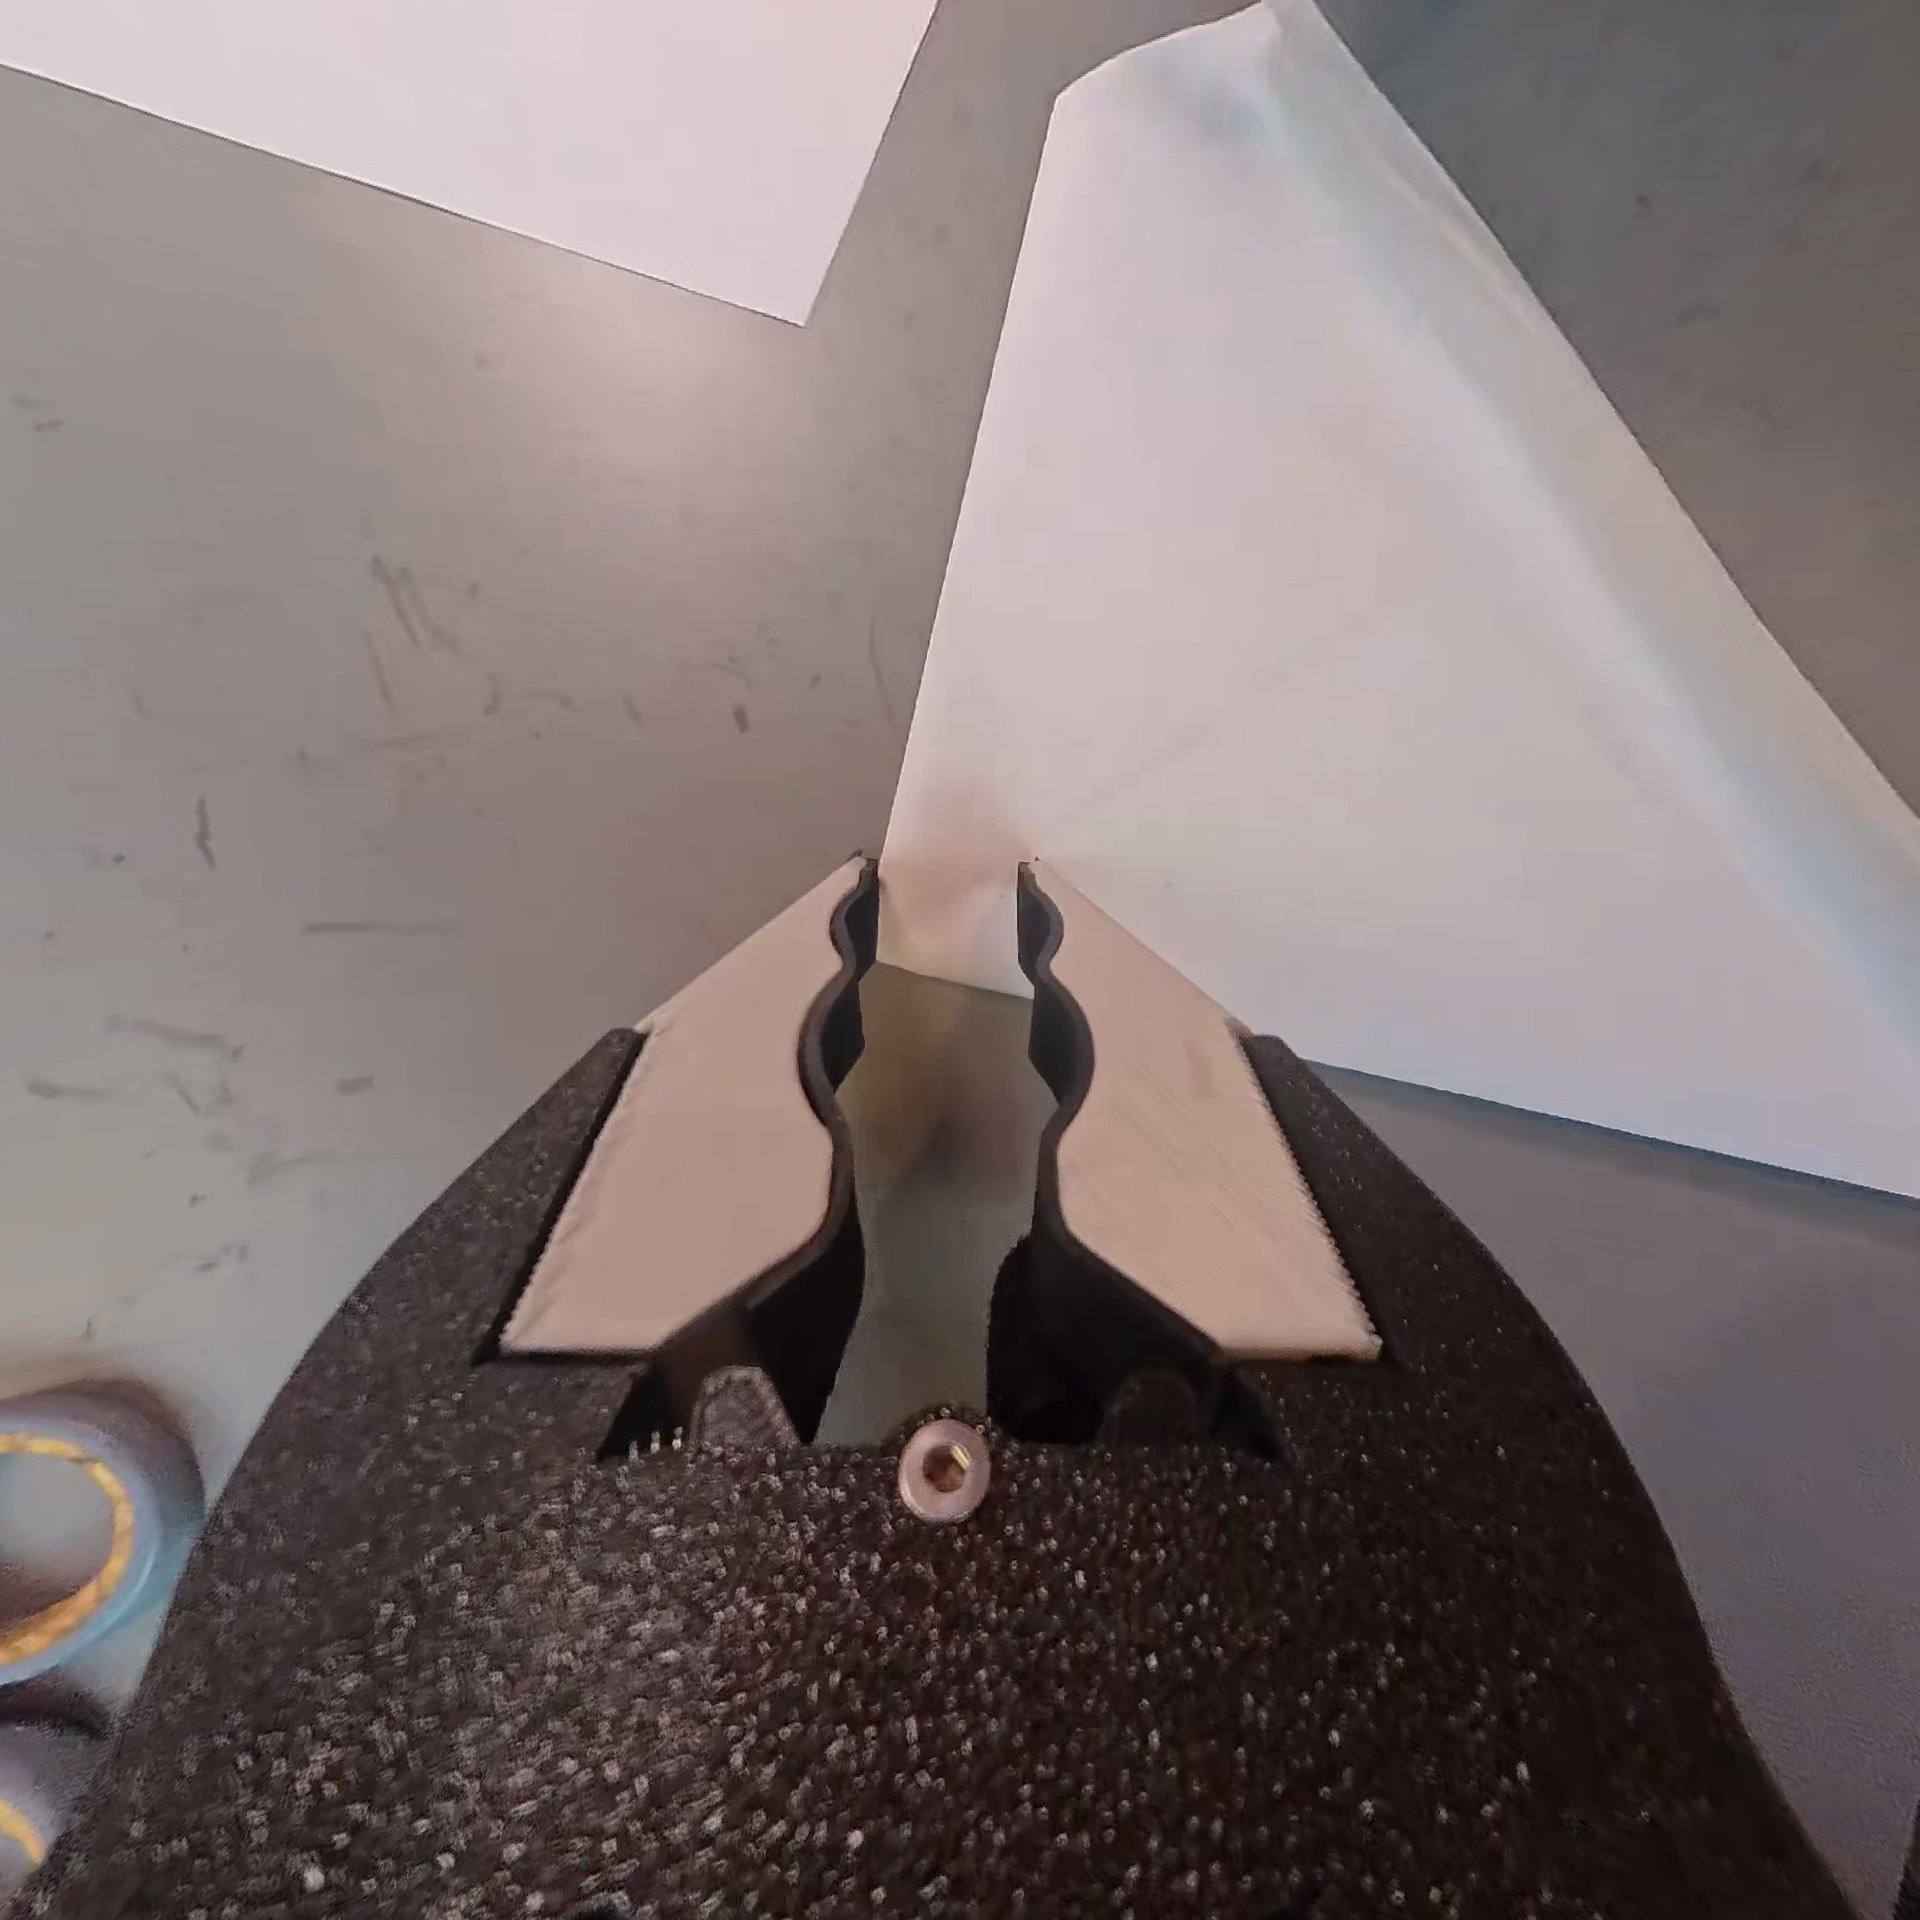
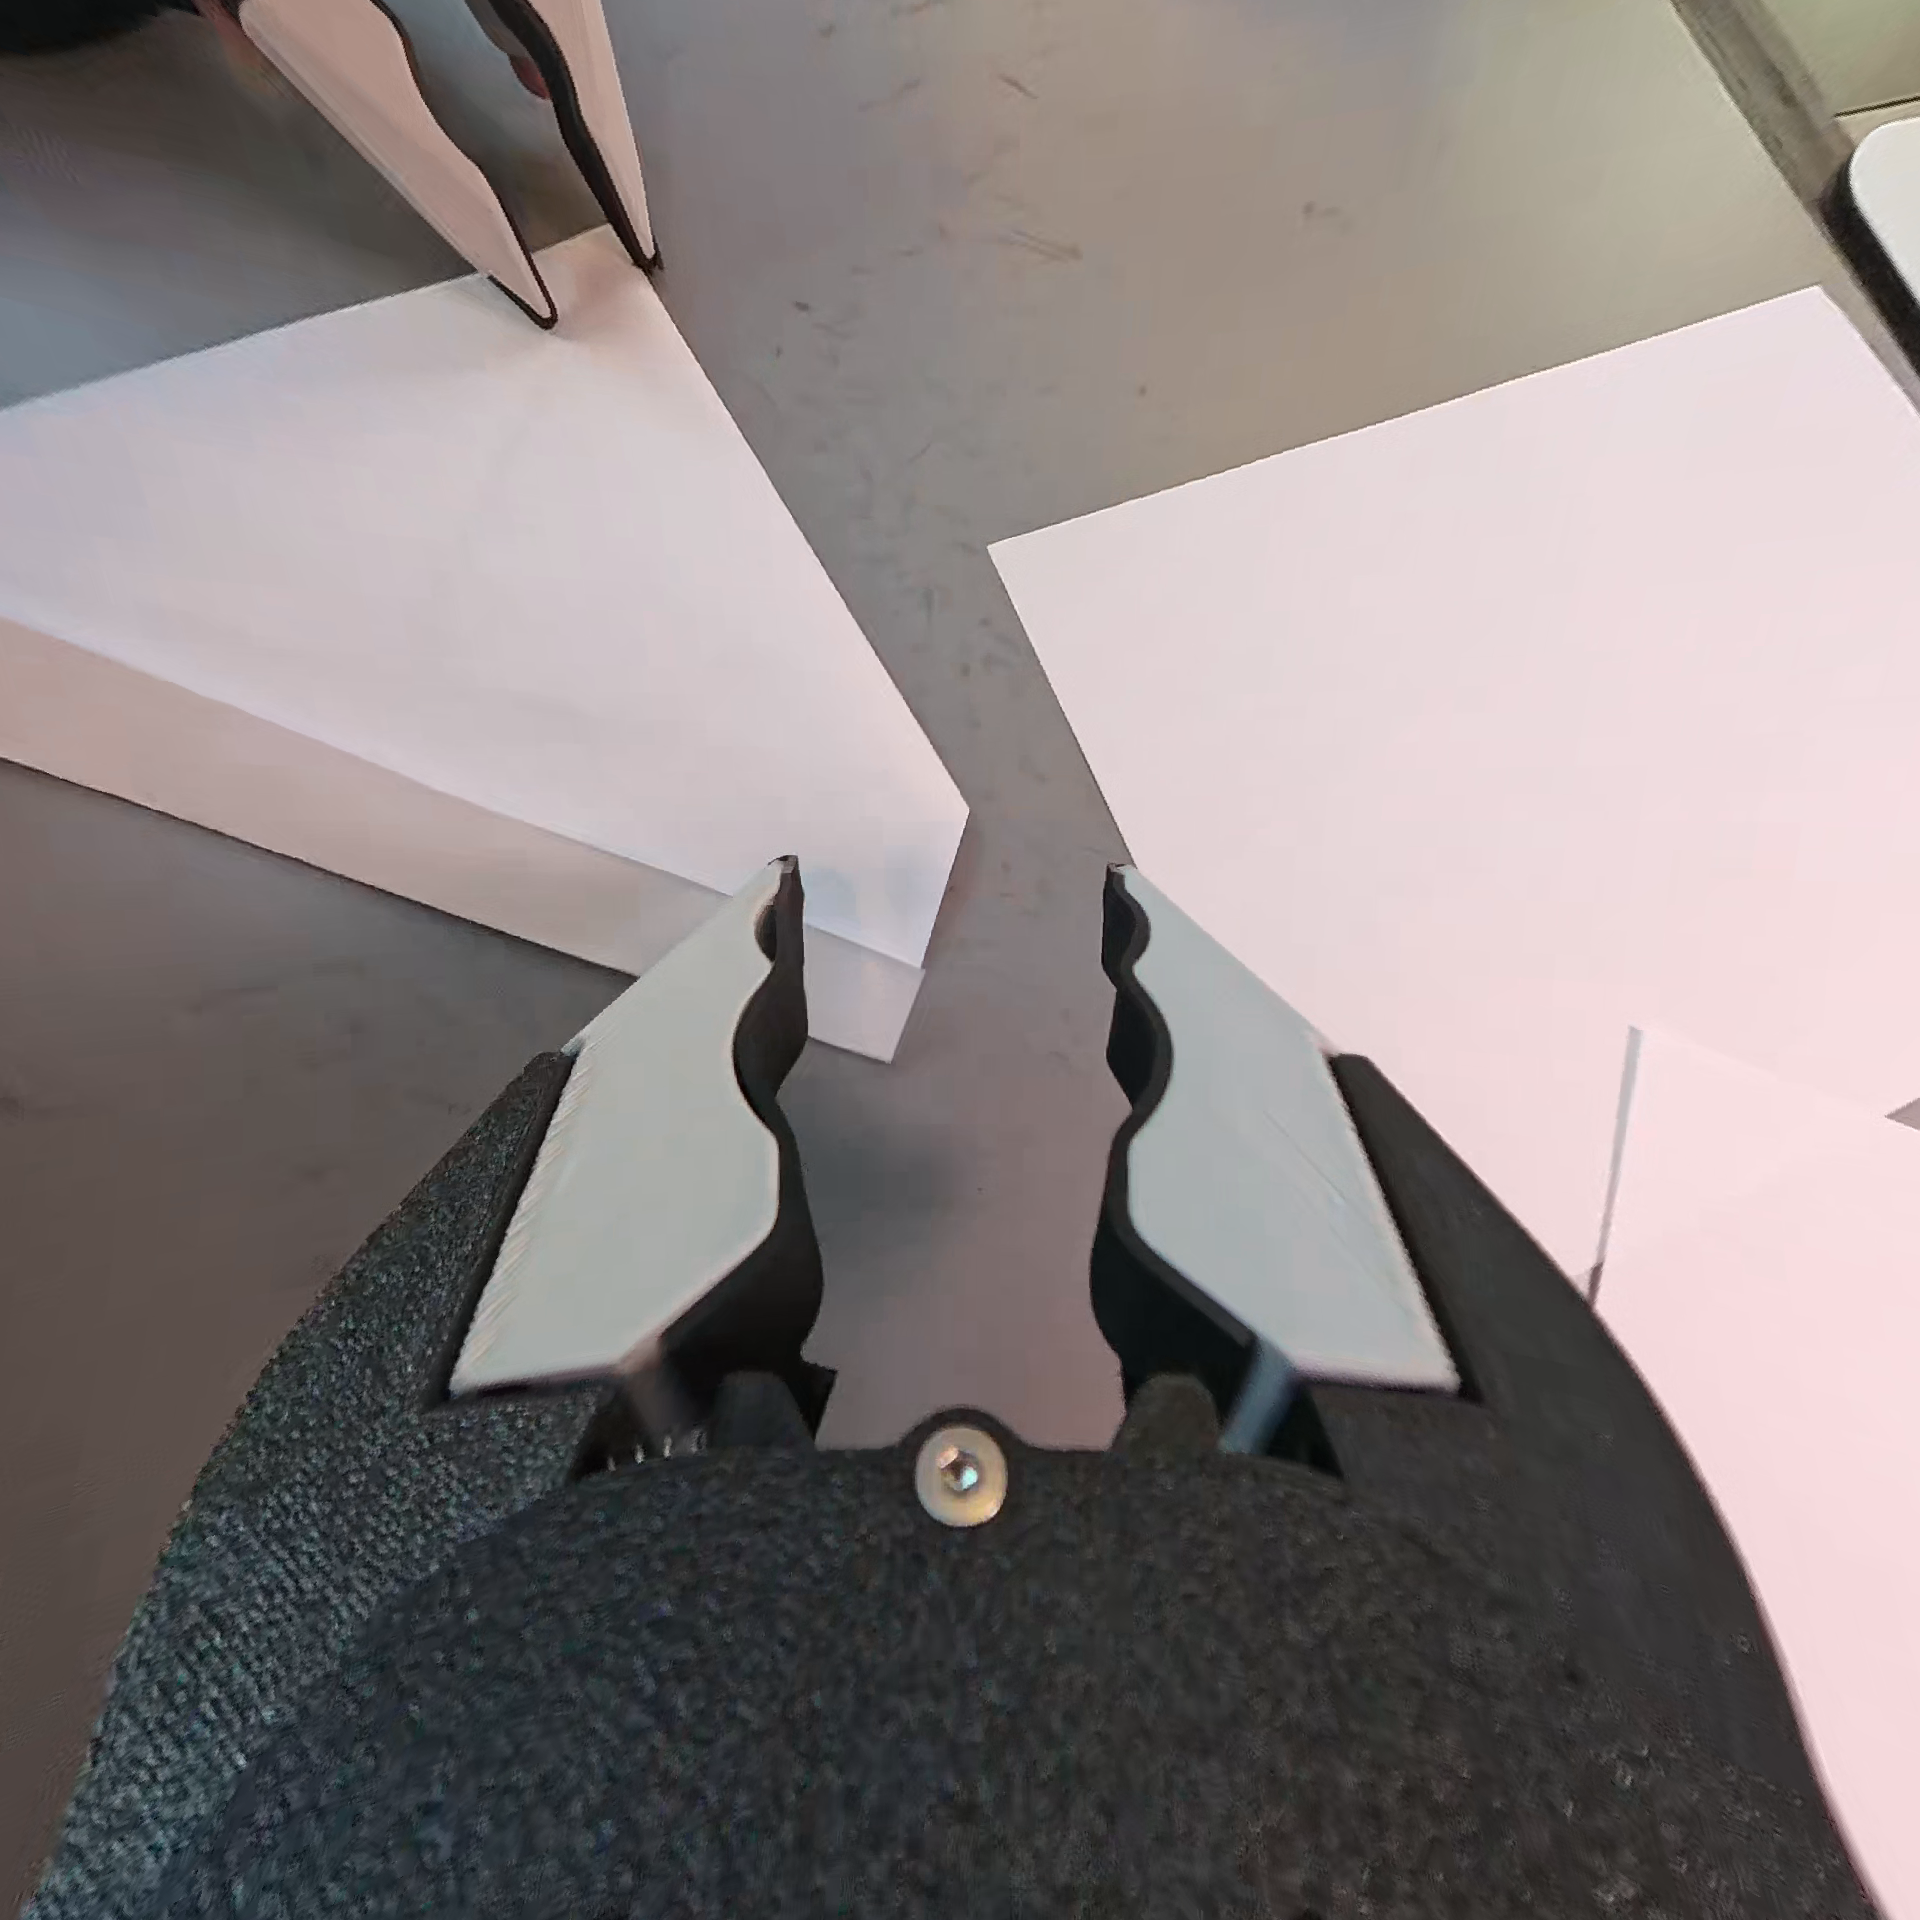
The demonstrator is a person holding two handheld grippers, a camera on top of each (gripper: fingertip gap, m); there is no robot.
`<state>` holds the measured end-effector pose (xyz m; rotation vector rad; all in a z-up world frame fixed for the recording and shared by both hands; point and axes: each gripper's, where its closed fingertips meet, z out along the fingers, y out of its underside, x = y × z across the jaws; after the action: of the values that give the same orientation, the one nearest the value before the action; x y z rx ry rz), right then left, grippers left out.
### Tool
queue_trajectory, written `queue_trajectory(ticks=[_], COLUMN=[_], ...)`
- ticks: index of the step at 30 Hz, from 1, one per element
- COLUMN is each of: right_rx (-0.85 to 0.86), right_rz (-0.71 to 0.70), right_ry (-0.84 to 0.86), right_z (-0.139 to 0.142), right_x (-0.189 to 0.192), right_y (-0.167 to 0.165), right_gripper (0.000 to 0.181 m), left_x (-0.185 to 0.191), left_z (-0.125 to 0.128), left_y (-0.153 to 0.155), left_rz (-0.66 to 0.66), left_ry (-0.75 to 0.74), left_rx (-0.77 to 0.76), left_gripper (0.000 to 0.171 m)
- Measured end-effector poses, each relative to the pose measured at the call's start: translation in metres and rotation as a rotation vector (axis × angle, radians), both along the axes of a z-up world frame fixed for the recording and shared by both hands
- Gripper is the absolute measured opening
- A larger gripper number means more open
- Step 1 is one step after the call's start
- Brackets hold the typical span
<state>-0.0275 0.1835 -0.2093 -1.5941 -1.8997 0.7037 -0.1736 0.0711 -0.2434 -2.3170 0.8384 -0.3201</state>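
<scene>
Grey, scuffed table is lying under everything we are seeing. Our left gripper is standing at the far corner of a white sheet, its jaws parted, with that corner sitting loosely between the tips. It is not pinched, as far as we can tell. Our right gripper is hovering released and empty at the sheet's near corner, over the bare strip of table. Right of the sheet, a second sheet is lying flat, apart from it.

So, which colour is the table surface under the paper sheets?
Grey, with dark scuff marks. The table shows best in the left wrist view, beside the folded white sheet.
</scene>
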Motion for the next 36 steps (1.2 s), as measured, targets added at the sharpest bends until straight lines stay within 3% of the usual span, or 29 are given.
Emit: queue_trajectory(ticks=[4, 9, 11, 12, 15, 18, 24, 27, 28, 32, 36], right_rx=[0.048, 0.096, 0.124, 0.139, 0.16, 0.225, 0.578, 0.674, 0.671, 0.468, 0.051], right_rz=[0.022, 0.254, 0.304, 0.298, 0.303, 0.333, 0.351, 0.333, 0.338, 0.276, 0.242], right_ry=[0.036, 0.055, 0.059, 0.077, 0.079, 0.086, 0.167, 0.181, 0.186, 0.259, 0.296], right_z=[0.006, -0.012, -0.024, -0.025, -0.026, -0.026, -0.036, -0.038, -0.038, -0.013, 0.011], right_x=[0.003, 0.013, 0.021, 0.023, 0.03, 0.033, 0.018, 0.018, 0.019, 0.029, 0.039], right_y=[-0.034, -0.154, -0.187, -0.196, -0.218, -0.242, -0.255, -0.252, -0.252, -0.249, -0.241], right_gripper=[0.059, 0.065, 0.07, 0.066, 0.091, 0.096, 0.063, 0.02, 0.016, 0.0, 0.0], left_x=[-0.006, -0.013, -0.01, -0.008, -0.001, 0.005, 0.013, 0.015, 0.017, 0.036, 0.071], left_z=[0.0, 0.0, 0.0, 0.0, 0.0, 0.0, 0.0, 0.0, 0.001, 0.026, 0.07], left_y=[-0.005, -0.017, -0.025, -0.029, -0.042, -0.054, -0.077, -0.085, -0.088, -0.106, -0.131], left_rz=[0.093, 0.221, 0.245, 0.253, 0.272, 0.305, 0.406, 0.428, 0.416, 0.236, 0.004], left_ry=[-0.016, 0.006, 0.012, 0.012, 0.012, 0.012, -0.021, -0.023, -0.017, -0.023, -0.183], left_rx=[-0.024, -0.041, -0.053, -0.061, -0.078, -0.077, -0.062, -0.047, -0.041, 0.103, 0.298], left_gripper=[0.026, 0.024, 0.024, 0.024, 0.024, 0.024, 0.024, 0.024, 0.024, 0.026, 0.04])
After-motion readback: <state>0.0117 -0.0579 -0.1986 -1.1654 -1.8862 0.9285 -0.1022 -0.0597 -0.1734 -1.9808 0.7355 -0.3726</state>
